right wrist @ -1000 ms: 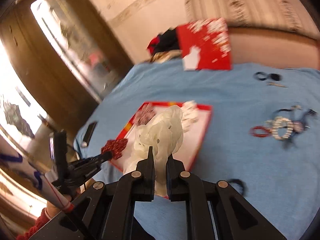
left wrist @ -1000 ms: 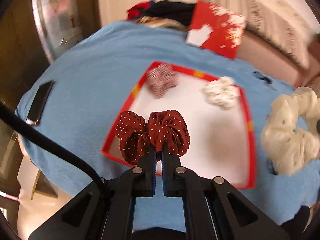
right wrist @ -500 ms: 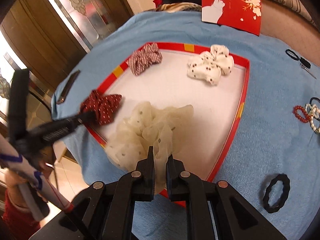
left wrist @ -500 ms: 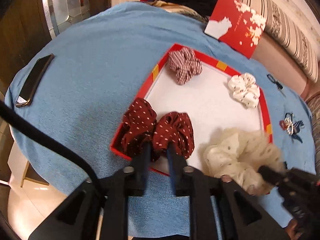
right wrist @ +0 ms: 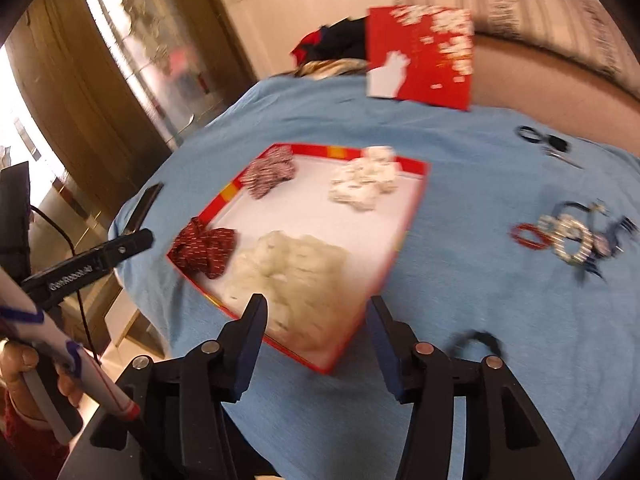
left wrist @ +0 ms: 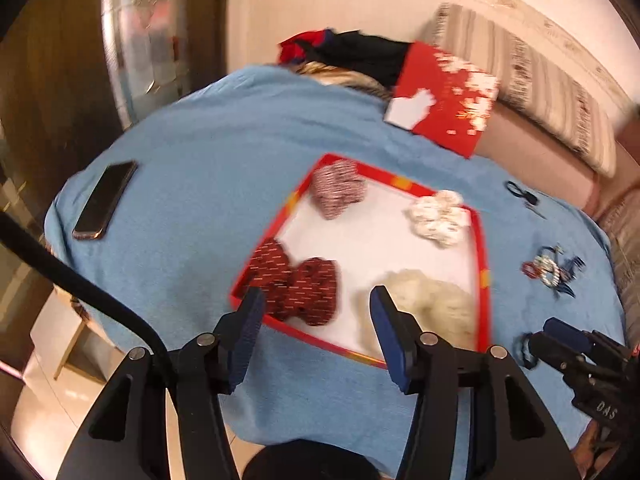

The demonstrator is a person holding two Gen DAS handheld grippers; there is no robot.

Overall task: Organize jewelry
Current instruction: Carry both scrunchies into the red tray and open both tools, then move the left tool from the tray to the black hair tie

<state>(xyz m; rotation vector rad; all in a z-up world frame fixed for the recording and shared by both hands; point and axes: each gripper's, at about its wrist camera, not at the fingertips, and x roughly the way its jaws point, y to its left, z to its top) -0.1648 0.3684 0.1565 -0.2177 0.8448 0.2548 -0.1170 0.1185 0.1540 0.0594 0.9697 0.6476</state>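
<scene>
A red-rimmed white tray lies on the blue cloth. In it lie a dark red dotted scrunchie, a cream scrunchie, a red checked scrunchie and a white dotted scrunchie. My left gripper is open and empty, just in front of the dark red scrunchie. My right gripper is open and empty, in front of the cream scrunchie. The right gripper also shows in the left wrist view.
A pile of bracelets and beads lies right of the tray. A black hair tie, small scissors, a phone and a red card also lie on the cloth. The table edge is near me.
Both grippers opened, let go of their scrunchies in the tray's near end, and drew back toward me.
</scene>
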